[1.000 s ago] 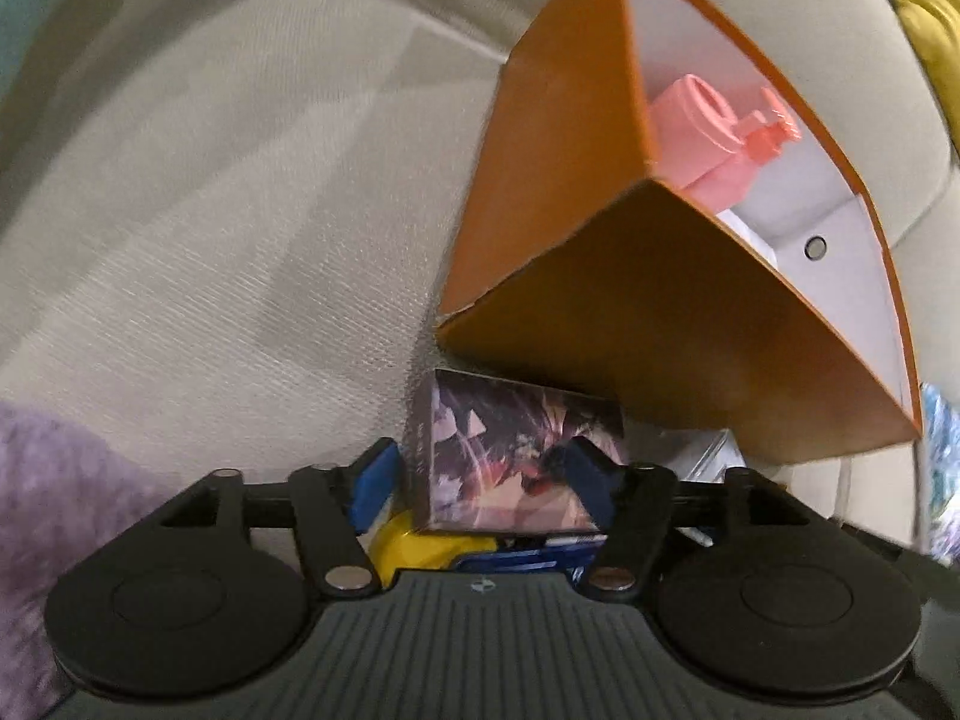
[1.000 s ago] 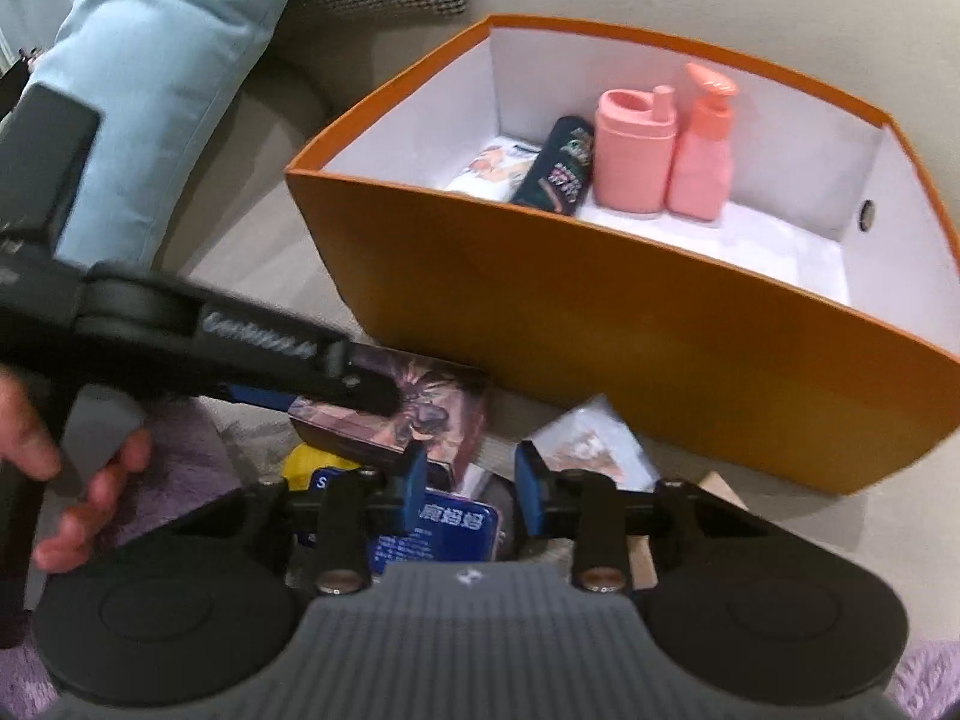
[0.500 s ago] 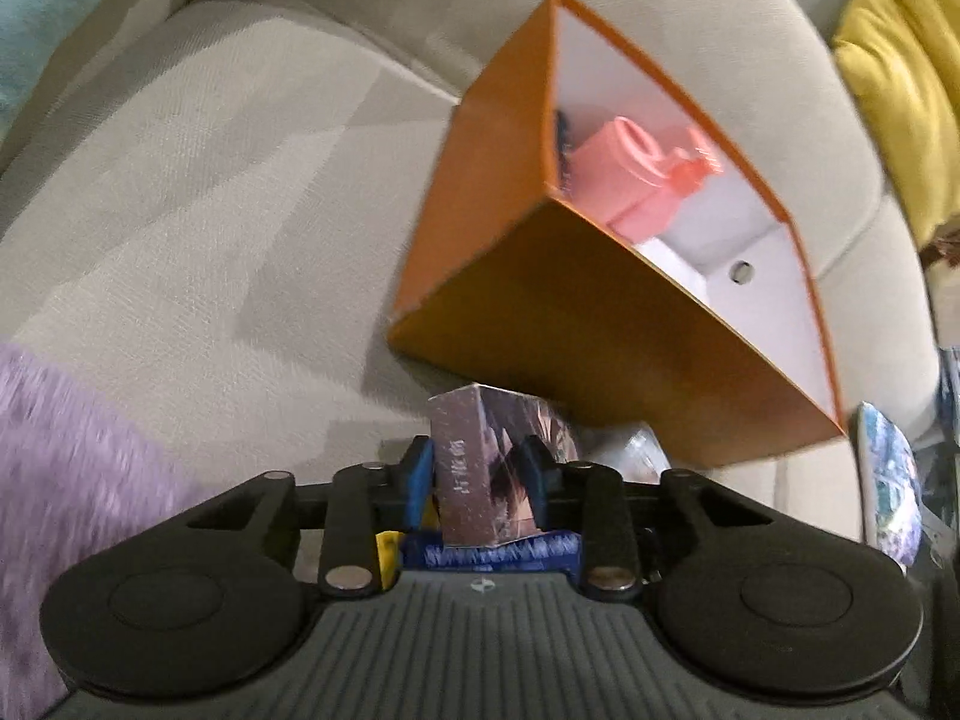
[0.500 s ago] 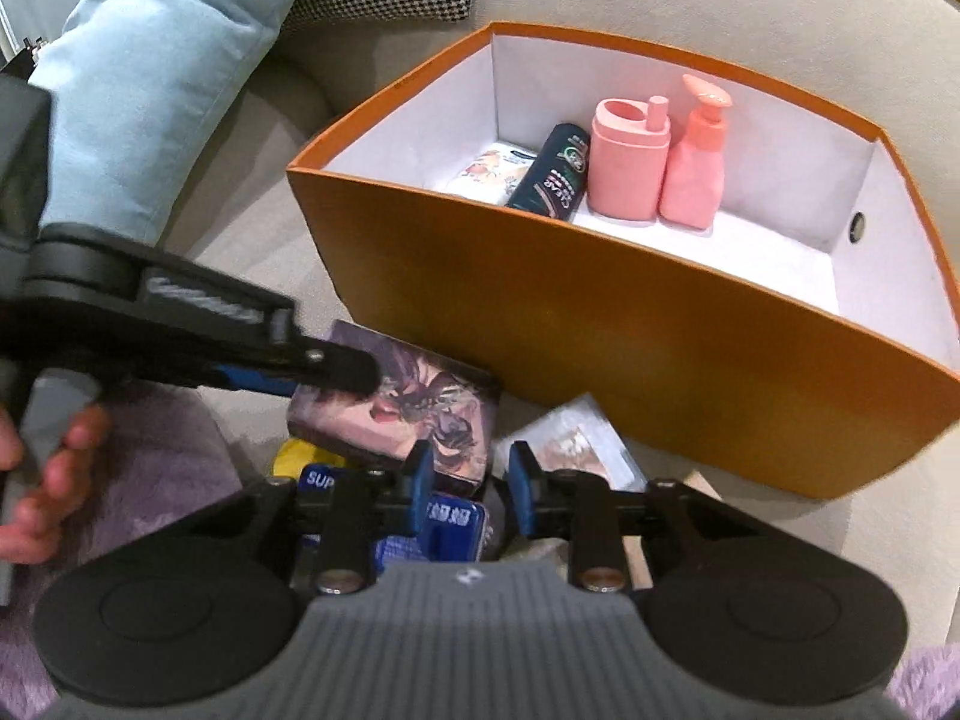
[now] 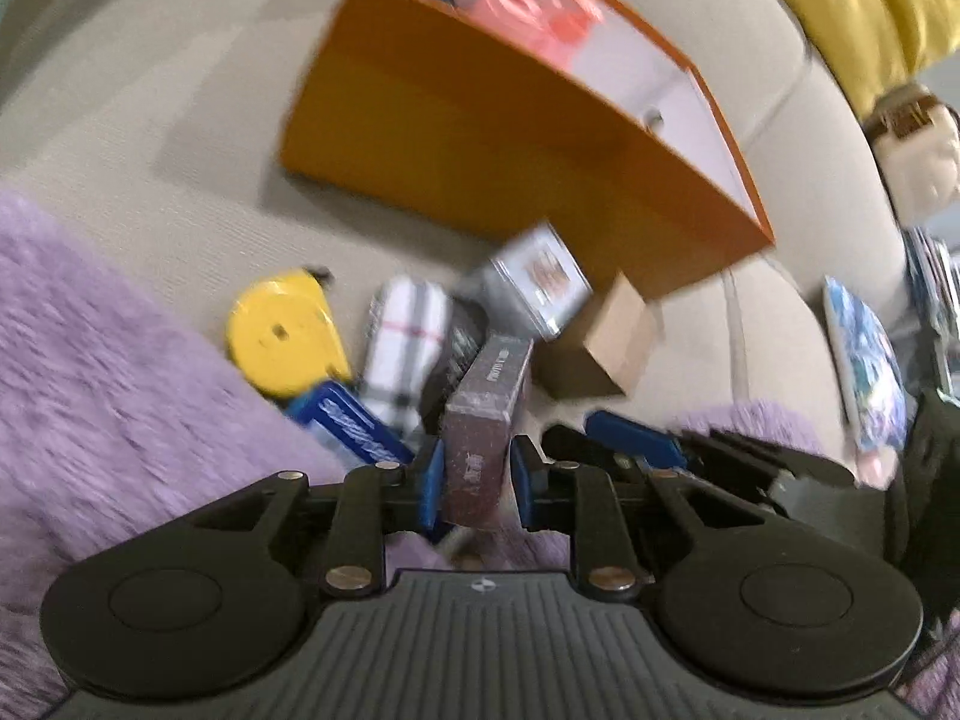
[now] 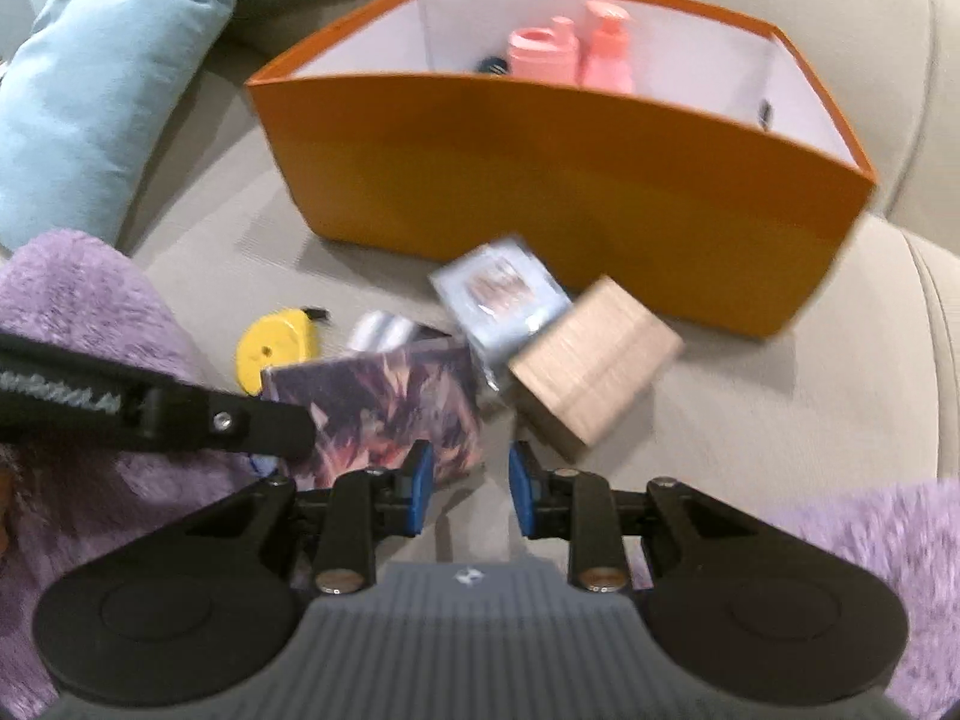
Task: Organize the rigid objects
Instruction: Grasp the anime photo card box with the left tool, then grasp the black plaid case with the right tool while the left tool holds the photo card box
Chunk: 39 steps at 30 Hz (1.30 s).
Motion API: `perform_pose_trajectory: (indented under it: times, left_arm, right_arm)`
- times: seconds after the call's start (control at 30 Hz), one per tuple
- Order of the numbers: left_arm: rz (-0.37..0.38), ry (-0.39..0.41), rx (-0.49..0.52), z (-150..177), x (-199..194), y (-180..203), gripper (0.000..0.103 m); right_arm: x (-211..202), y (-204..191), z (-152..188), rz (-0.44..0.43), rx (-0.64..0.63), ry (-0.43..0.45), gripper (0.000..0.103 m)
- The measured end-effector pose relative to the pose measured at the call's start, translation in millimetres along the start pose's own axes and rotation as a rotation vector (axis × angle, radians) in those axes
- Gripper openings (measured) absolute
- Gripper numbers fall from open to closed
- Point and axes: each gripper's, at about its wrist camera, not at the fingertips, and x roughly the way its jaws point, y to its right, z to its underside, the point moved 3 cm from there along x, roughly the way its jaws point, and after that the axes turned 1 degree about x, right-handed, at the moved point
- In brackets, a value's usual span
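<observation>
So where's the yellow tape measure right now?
The yellow tape measure lies on the sofa cushion, left of the clutter pile, beside the purple blanket and in front of the orange box.

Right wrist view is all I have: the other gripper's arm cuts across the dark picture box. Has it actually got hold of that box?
Observer: Yes. In the left wrist view the jaws of the left gripper have just been closing. They now pinch the picture box across its thin sides, and the box stands on edge between them.
Operator: Is anything hidden under that arm?
Observer: A blue packet lies just below the yellow tape measure, at the edge of the purple blanket.
</observation>
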Motion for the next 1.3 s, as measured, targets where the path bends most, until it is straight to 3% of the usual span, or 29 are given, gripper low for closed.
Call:
perform_pose_trajectory:
  times: [0.1, 0.33, 0.53, 0.67, 0.8, 0.97, 1.1, 1.3]
  left_arm:
    - [-0.045, -0.015, 0.068, 1.8, -0.5, 7.7, 0.029]
    - [-0.066, -0.069, 0.207, -2.5, -1.1, 21.7, 0.056]
    - [-0.142, -0.079, 0.315, -17.2, 2.6, 26.7, 0.064]
    - [-0.132, -0.114, 0.393, -24.9, 1.4, 32.3, 0.071]
    - [-0.139, -0.192, 0.464, -26.4, 20.2, 32.0, 0.071]
    - [-0.158, -0.268, 0.396, -21.9, 48.2, 21.0, 0.066]
    - [-0.153, -0.237, 0.347, -16.5, 53.1, 16.9, 0.067]
    - [-0.142, -0.136, 0.362, -5.4, 35.8, 21.2, 0.048]
  right_arm:
    - [2.4, 12.0, 5.7, 0.005, 0.044, -0.023, 0.029]
    - [6.1, 25.8, 17.7, -0.028, 0.122, -0.059, 0.029]
    - [13.4, 24.0, 21.9, -0.053, 0.119, -0.072, 0.030]
    - [17.4, 21.7, 22.3, -0.048, 0.108, -0.083, 0.029]
    - [20.2, 24.0, 20.1, -0.102, 0.138, -0.065, 0.029]
    - [24.1, 21.5, 20.1, -0.121, 0.151, -0.098, 0.029]
    - [27.9, 23.7, 18.8, -0.117, 0.163, -0.112, 0.025]
    - [25.0, 22.4, 14.7, -0.096, 0.165, -0.120, 0.025]
